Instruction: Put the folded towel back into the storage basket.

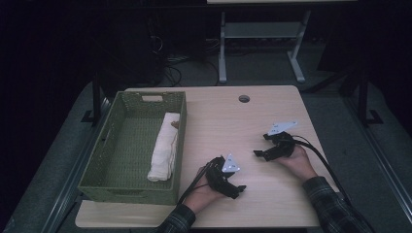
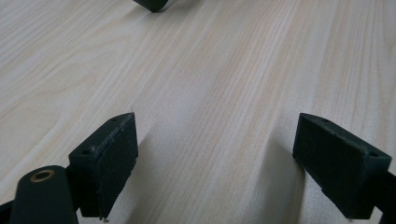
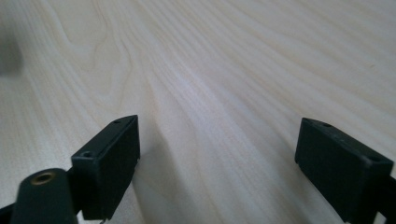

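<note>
well apart from both grippers' spread, empty fingers (image 2: 109, 161), the white cloth (image 1: 164, 148) lies inside the green basket (image 1: 104, 160).

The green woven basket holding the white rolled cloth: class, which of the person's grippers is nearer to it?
Left. The left gripper sits just right of the green woven basket, near its front corner. The right gripper lies farther right across the table.

Left gripper (image 2: 215, 163) wide open above bare wooden table (image 2: 224, 70), nothing between
</note>
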Tool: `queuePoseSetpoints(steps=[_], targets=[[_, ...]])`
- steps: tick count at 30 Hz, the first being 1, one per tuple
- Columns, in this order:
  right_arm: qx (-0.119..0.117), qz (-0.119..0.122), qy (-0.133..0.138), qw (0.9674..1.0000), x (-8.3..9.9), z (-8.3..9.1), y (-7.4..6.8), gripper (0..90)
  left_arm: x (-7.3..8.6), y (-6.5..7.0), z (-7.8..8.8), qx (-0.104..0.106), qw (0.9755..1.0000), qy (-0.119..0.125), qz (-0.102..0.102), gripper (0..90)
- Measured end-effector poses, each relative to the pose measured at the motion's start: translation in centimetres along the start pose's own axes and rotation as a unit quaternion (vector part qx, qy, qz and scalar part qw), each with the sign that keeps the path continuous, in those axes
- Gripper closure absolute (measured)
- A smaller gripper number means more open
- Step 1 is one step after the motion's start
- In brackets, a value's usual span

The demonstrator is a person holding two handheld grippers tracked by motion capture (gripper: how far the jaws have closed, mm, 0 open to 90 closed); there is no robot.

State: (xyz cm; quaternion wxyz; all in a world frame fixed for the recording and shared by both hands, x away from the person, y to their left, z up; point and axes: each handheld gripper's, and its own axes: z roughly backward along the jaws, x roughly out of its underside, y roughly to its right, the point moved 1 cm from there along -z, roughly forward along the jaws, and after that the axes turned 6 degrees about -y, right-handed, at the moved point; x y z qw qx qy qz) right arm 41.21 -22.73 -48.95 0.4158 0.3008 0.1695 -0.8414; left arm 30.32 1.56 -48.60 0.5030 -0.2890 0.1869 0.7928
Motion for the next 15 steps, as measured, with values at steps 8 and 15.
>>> queuePoseSetpoints(steps=[8, 15], targets=[[0.002, -0.003, 0.0, 1.0, 0.02, -0.02, 0.03, 12.8, 0.01, -0.03, 0.03, 0.0, 1.0, -0.002, -0.003, 13.4], [0.002, -0.004, 0.0, 1.0, 0.02, -0.01, 0.02, 12.6, 0.01, -0.03, 0.02, 0.0, 1.0, -0.002, -0.003, 13.3]])
